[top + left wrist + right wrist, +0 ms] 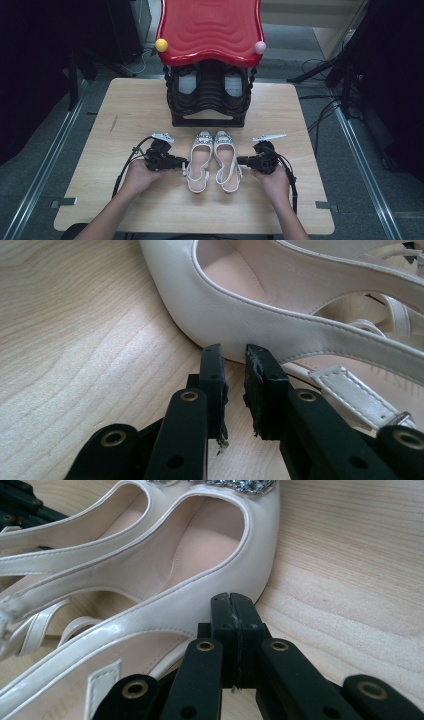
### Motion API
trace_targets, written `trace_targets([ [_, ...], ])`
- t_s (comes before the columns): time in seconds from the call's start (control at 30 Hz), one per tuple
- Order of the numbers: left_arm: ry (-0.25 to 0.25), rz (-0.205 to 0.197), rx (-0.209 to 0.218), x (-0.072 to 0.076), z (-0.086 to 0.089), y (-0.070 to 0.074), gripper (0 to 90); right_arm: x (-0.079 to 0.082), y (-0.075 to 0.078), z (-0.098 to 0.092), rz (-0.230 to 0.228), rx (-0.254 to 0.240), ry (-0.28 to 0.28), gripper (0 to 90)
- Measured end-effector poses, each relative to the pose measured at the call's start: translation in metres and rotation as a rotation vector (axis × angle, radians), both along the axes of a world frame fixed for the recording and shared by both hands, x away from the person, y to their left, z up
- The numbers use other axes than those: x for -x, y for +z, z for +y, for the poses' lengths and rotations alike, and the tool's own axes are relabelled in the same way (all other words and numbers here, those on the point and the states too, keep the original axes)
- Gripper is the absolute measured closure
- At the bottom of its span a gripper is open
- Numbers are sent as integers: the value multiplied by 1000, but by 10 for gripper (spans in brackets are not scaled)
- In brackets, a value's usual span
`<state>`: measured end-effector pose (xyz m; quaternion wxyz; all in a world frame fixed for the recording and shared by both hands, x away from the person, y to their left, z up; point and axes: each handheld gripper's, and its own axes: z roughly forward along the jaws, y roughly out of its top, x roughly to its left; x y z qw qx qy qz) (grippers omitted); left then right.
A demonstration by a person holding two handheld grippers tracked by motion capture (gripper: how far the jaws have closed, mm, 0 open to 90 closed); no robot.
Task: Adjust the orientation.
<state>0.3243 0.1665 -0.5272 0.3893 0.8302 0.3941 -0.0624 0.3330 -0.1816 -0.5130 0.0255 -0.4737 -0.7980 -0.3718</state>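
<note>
- A pair of white slingback shoes lies side by side at the middle of the table (130, 100), toes pointing away from the person, heels toward the near edge.
- Left shoe (200, 161): jewelled trim at the toe, strap with a buckle at the heel end.
- Right shoe (228, 160): same build, just beside the left shoe — whether the two touch cannot be told from the high view.
- Left gripper (184, 163): held level in the person's left hand (141, 175), pointing inward at the outer side of the left shoe (240, 320). Its jaws stand slightly apart with a narrow gap between the pads; the tips sit at the shoe's lower edge, and nothing is clamped between them.
- Right gripper (240, 160): held level in the right hand (272, 179), pointing inward at the outer side of the right shoe (200, 545). Its jaws are fully closed, pad against pad, gripping nothing; the tips appear to meet the shoe's side wall.
- Behind the shoes, at the far edge of the table, stands a black shoe rack (207, 100) with a red wavy top (210, 27) — a dark pair of shoes sits on its shelf.
</note>
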Motion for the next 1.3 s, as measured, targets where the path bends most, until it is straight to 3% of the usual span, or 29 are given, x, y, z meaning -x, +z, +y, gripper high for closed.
trace_targets([
  [0.77,-38,-9,-13,8,-11,1,782,-7,-5,5,-2,-19,10,900],
  [0.97,-21,6,-2,11,-14,1,822,-10,-4,7,-11,-5,10,900],
  [1.3,-9,-2,0,22,-24,0,836,-18,-3,8,-14,4,4,900],
])
